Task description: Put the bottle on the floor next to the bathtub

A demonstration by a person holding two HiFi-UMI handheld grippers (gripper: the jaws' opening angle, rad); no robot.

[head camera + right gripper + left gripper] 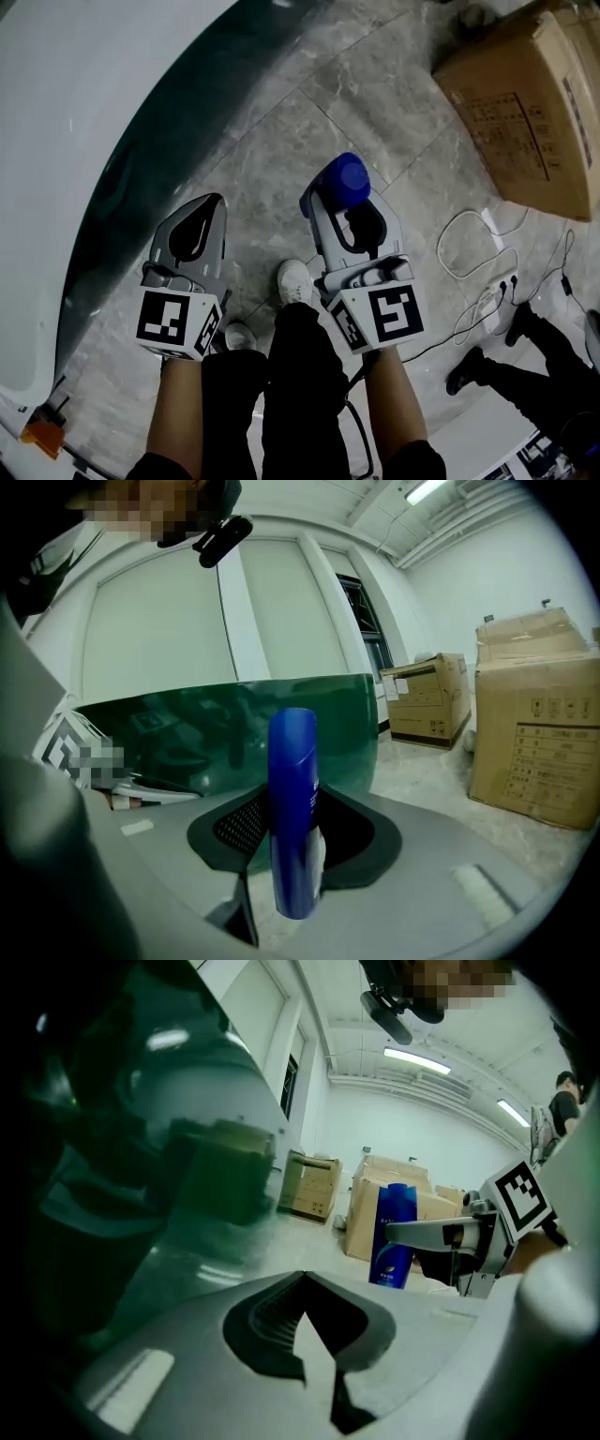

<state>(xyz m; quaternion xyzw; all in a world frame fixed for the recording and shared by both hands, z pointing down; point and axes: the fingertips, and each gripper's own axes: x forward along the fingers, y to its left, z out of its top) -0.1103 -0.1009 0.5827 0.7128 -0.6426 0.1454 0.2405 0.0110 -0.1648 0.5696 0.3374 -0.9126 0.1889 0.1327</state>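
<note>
- My right gripper (345,199) is clamped on the blue bottle (292,808), one jaw on each side of its body, and the bottle stands upright in the grip.
- The bottle is over the grey tile floor (281,122), near the tub's (56,141) dark green side.
- I cannot tell if the base touches the floor.
- My left gripper (302,1279) has its jaws together at the tips with nothing between them. It sits between the tub and the right gripper.
- Cardboard boxes (525,103) stand on the floor beyond the bottle, well apart from the tub.
- White cables (478,234) lie on the tiles to my right.
</note>
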